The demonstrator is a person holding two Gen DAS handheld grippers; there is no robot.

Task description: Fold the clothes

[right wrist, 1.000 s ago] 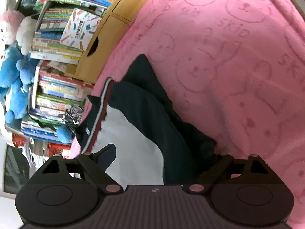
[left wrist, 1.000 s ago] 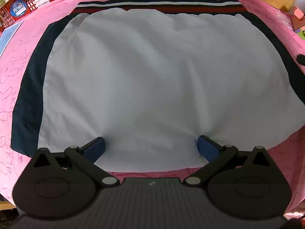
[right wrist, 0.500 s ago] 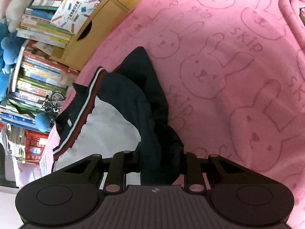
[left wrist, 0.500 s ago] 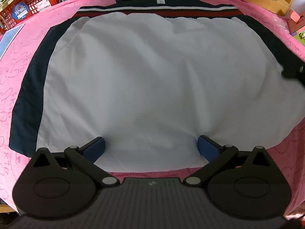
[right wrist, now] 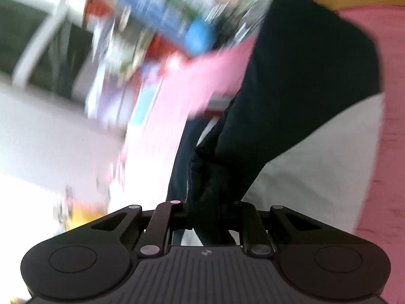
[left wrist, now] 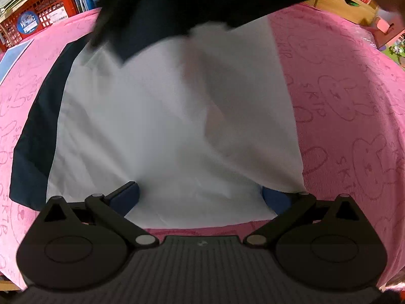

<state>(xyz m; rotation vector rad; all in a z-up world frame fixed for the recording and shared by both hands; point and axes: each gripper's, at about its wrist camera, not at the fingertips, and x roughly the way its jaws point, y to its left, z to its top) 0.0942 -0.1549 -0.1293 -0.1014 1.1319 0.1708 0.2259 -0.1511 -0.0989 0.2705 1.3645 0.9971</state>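
Observation:
A white shirt (left wrist: 164, 126) with navy sleeves lies flat on the pink blanket (left wrist: 341, 101). My left gripper (left wrist: 200, 197) is open at the shirt's near hem, its blue pads spread on the white cloth. In the right wrist view my right gripper (right wrist: 206, 212) is shut on the bunched navy right sleeve (right wrist: 291, 88), which it holds lifted above the shirt. In the left wrist view that sleeve (left wrist: 202, 5) hangs blurred across the top of the shirt and hides the collar. The shirt's right side is folded in, with a straight white edge. The other navy sleeve (left wrist: 35, 147) lies flat at the left.
A red crate (left wrist: 43, 12) with papers stands at the back left, past the blanket's edge. A wooden drawer unit (left wrist: 336, 2) sits at the back right. The right wrist view is smeared by motion, with shelves of books (right wrist: 162, 12) behind.
My right gripper shut on the navy right sleeve, then lifted and carried it leftward over the shirt, folding the right side in. The left gripper stayed at the hem.

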